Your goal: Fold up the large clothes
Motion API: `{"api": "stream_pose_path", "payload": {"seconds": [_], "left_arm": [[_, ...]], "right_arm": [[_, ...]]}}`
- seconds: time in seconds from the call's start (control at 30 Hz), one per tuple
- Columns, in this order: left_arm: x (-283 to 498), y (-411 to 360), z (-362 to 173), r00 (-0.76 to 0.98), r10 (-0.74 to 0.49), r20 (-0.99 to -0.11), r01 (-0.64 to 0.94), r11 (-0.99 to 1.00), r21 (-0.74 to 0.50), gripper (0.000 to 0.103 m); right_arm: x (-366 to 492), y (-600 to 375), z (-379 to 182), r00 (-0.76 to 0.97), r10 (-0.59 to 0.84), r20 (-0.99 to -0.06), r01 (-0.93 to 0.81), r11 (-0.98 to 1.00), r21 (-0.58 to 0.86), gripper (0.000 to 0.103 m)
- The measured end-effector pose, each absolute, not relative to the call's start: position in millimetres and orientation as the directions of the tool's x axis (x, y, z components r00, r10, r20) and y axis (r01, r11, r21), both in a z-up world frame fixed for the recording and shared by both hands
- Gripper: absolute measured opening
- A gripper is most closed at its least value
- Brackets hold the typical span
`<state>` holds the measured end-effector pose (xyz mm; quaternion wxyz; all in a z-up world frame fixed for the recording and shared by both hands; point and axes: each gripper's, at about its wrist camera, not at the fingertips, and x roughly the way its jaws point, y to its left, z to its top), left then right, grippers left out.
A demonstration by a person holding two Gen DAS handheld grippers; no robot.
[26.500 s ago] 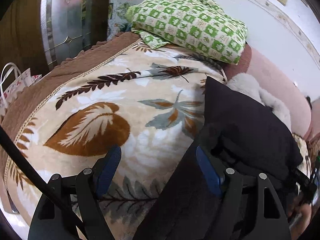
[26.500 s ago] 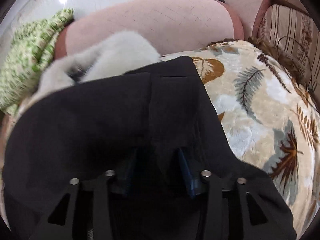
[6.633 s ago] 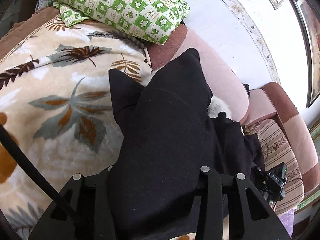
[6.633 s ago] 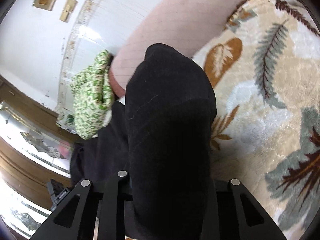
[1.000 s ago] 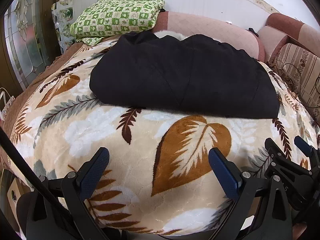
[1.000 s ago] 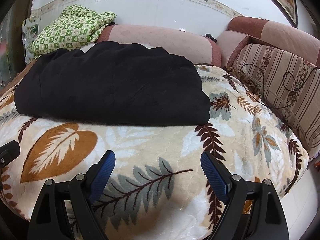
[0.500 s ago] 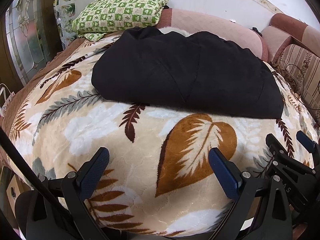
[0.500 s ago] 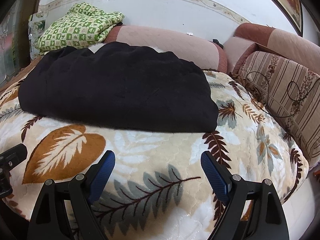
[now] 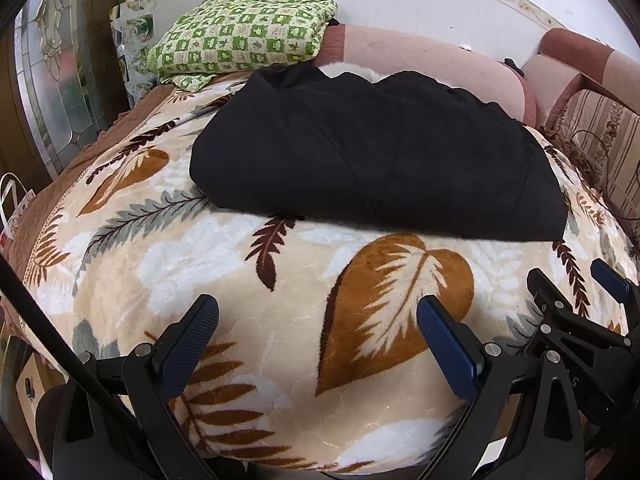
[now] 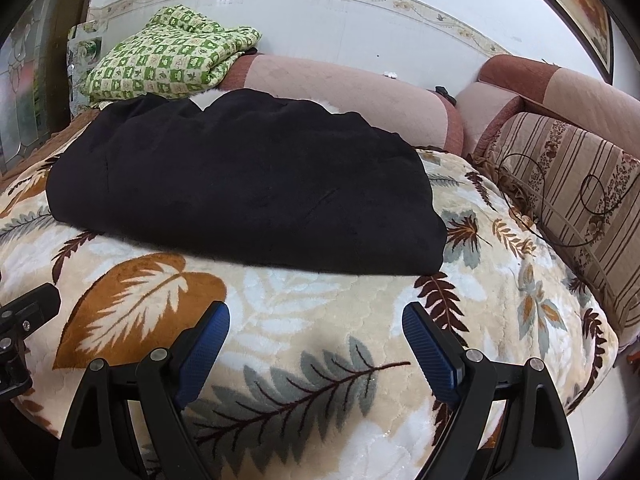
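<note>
A large black garment (image 9: 372, 160) (image 10: 240, 184) lies folded into a flat wide rectangle on the leaf-patterned blanket (image 9: 280, 300) (image 10: 304, 304), toward its far side. My left gripper (image 9: 316, 312) hovers over the blanket's near part, open, nothing between its blue pads, well short of the garment. Just to its right sits my right gripper (image 10: 316, 316) (image 9: 604, 280), also open and empty, a hand's length from the garment's near edge.
A green checked folded cloth (image 9: 240, 36) (image 10: 168, 56) rests at the back left on the pink sofa backrest (image 10: 344, 88). A striped cushion (image 10: 572, 184) with a dark cable lies at the right. A glass-panelled door (image 9: 52, 92) stands left. A white fluffy item (image 9: 352, 70) peeks behind the garment.
Both views have crept slightly toward the garment over the last second. Earlier, each gripper held black cloth; now both are open and the garment lies folded on the blanket.
</note>
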<state>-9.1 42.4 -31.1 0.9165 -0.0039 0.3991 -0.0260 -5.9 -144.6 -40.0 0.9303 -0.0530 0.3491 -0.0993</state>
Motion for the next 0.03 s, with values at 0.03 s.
{"api": "stream_pose_path", "payload": {"seconds": [0.03], "left_arm": [[-9.0,41.0,-31.1,0.680,-0.049,-0.732,0.045,0.999,-0.026,0.099]], "right_arm": [[-6.1,-145.8,-39.9,0.735,-0.221,-0.641,0.151,0.975,-0.164,0.091]]}}
